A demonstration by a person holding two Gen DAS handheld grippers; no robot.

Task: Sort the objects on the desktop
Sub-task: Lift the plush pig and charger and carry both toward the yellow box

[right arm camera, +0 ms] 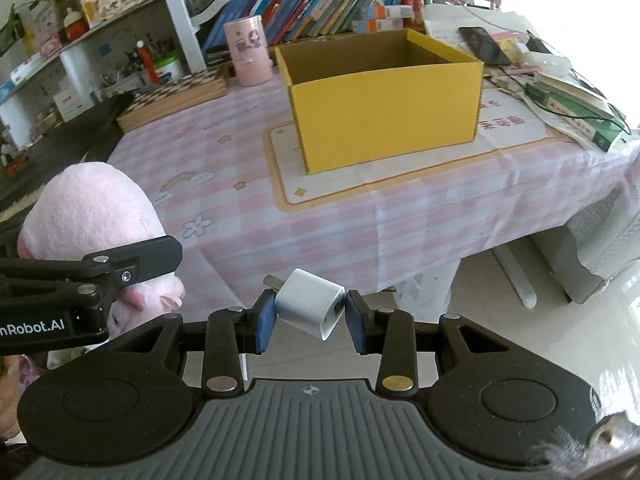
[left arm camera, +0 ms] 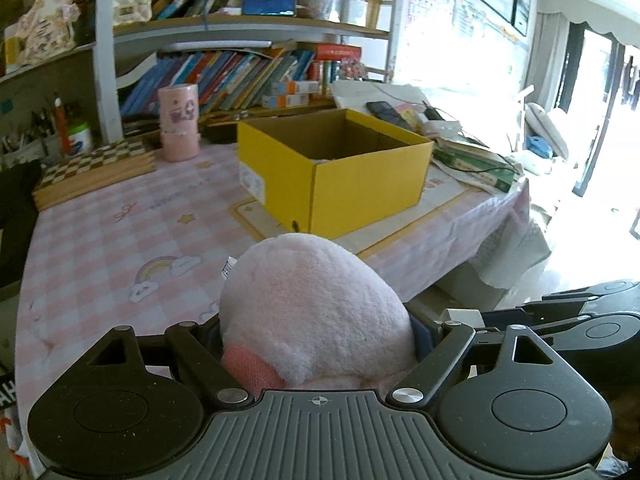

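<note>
My left gripper [left arm camera: 316, 336] is shut on a pink plush toy [left arm camera: 316, 312], held above the near edge of the table; the toy hides the fingertips. The toy also shows at the left of the right wrist view [right arm camera: 92, 216], with the left gripper's arm across it. My right gripper [right arm camera: 310, 312] is shut on a small white charger plug [right arm camera: 310, 306], tilted between the blue pads [right arm camera: 266, 320], in front of the table edge. An open yellow cardboard box [left arm camera: 360, 184] stands on the pink checked tablecloth [left arm camera: 120, 232]; it also shows in the right wrist view [right arm camera: 384, 116].
A pink cylinder tin [left arm camera: 179, 122] and a wooden chessboard case [left arm camera: 96, 172] stand at the back left. Books, a phone [right arm camera: 484, 46] and cables lie at the table's right end. Bookshelves [left arm camera: 240, 24] rise behind. Bright floor lies to the right [right arm camera: 520, 320].
</note>
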